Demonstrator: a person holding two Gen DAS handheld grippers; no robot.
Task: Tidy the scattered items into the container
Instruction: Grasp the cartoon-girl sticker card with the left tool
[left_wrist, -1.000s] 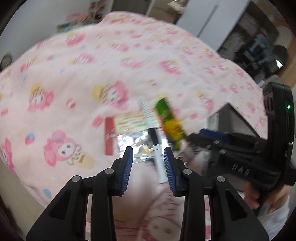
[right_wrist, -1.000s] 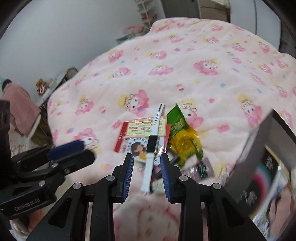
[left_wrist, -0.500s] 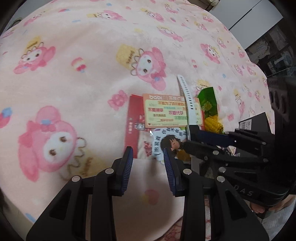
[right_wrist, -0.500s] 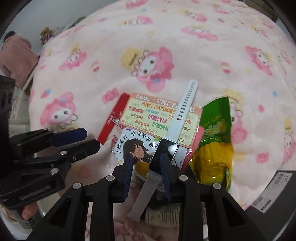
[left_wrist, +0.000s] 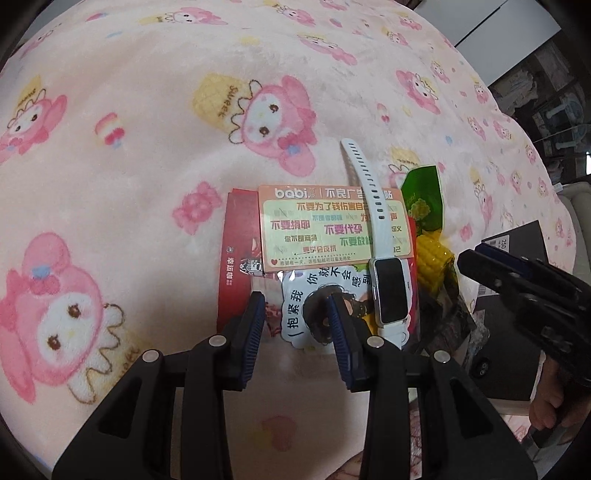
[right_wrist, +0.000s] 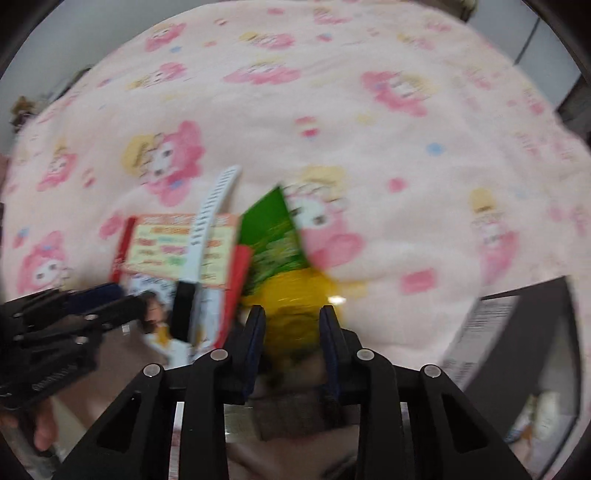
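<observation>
A pile lies on the pink cartoon blanket (left_wrist: 147, 122). A white smartwatch (left_wrist: 384, 280) rests across a peach sticker card (left_wrist: 325, 225) and a red packet (left_wrist: 236, 254). A clear sticker sheet with a cartoon girl (left_wrist: 303, 310) lies at my left gripper (left_wrist: 295, 325), which is open with its jaws astride the sheet's near edge. A green and yellow corn snack bag (right_wrist: 280, 258) lies to the right. My right gripper (right_wrist: 291, 332) is open over the bag's yellow end. The watch (right_wrist: 207, 221) also shows in the blurred right wrist view.
A dark box (right_wrist: 517, 339) with a white label stands open at the right; it also shows in the left wrist view (left_wrist: 517, 332). The blanket spreads far behind the pile. The other gripper (left_wrist: 532, 291) reaches in from the right.
My right gripper has swung right, from the watch to the corn snack bag. My left gripper has moved closer to the sticker sheet.
</observation>
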